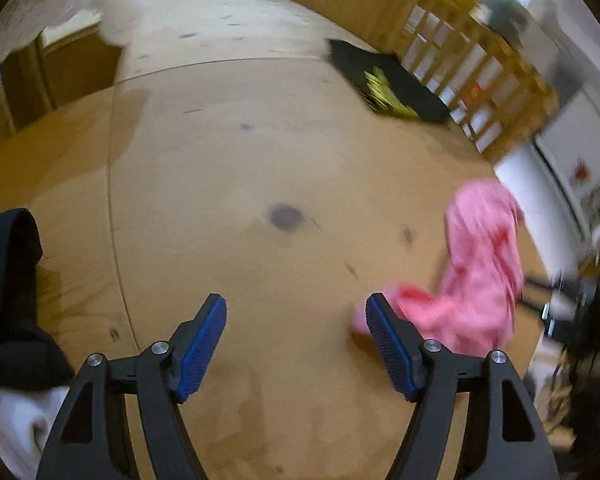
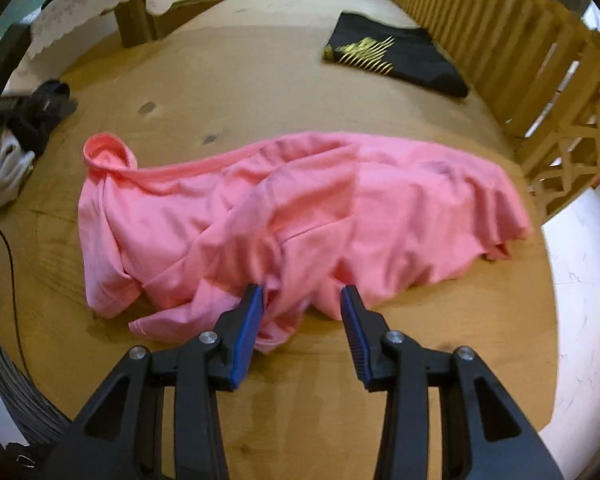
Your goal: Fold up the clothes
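Two shirts: one pink shirt, one folded black shirt.

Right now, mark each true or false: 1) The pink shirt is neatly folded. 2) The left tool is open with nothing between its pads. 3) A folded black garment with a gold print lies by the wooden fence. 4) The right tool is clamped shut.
1) False: the pink shirt lies crumpled on the table.
2) True: the left tool is open over bare wood.
3) True: the black garment lies beside the fence.
4) False: the right tool is open.
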